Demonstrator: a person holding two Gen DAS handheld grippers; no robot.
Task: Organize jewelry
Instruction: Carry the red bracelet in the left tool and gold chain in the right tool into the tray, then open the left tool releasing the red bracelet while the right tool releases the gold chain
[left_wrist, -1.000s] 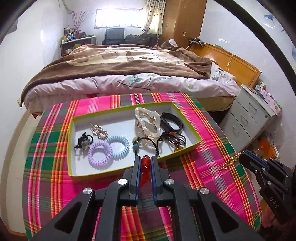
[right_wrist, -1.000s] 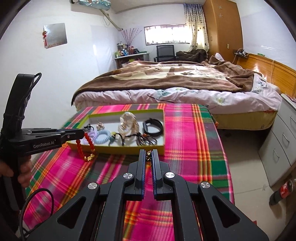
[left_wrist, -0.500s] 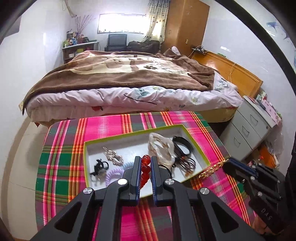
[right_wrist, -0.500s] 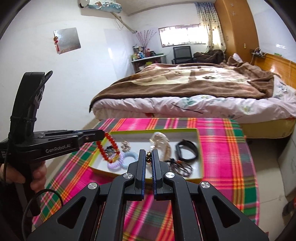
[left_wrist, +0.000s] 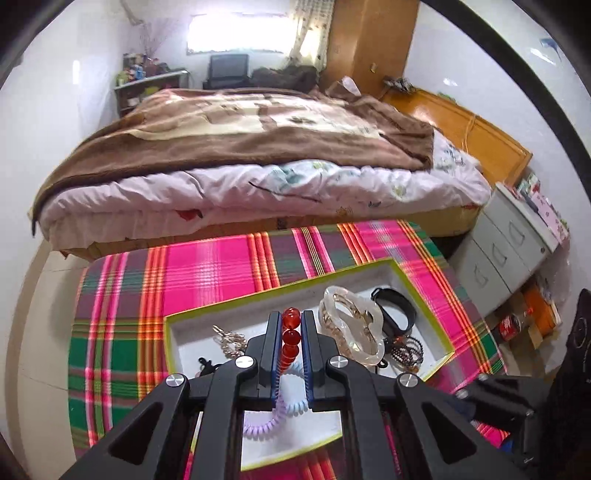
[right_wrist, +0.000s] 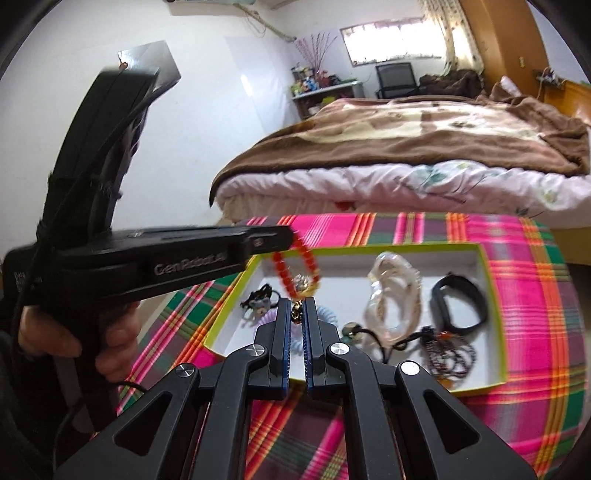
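Note:
My left gripper (left_wrist: 290, 324) is shut on a red bead bracelet (left_wrist: 290, 338) and holds it over the green-rimmed tray (left_wrist: 406, 275). In the right wrist view the bracelet (right_wrist: 281, 271) hangs from the left gripper (right_wrist: 286, 236) above the tray (right_wrist: 491, 275). My right gripper (right_wrist: 297, 308) is shut on a gold chain (right_wrist: 296, 314) over the tray's near left part. The tray holds coil hair ties (left_wrist: 284, 410), a clear bangle (right_wrist: 391, 295), a black band (right_wrist: 460, 304) and dark bead bracelets (right_wrist: 450, 356).
The tray lies on a pink and green plaid tablecloth (left_wrist: 207, 266). A bed with a brown blanket (left_wrist: 258, 129) stands beyond the table. A grey drawer cabinet (left_wrist: 506, 247) is at the right.
Both grippers have moved forward over the tray with their loads. The red bracelet now hangs above the tray's left part, and the right gripper has closed in beside it.

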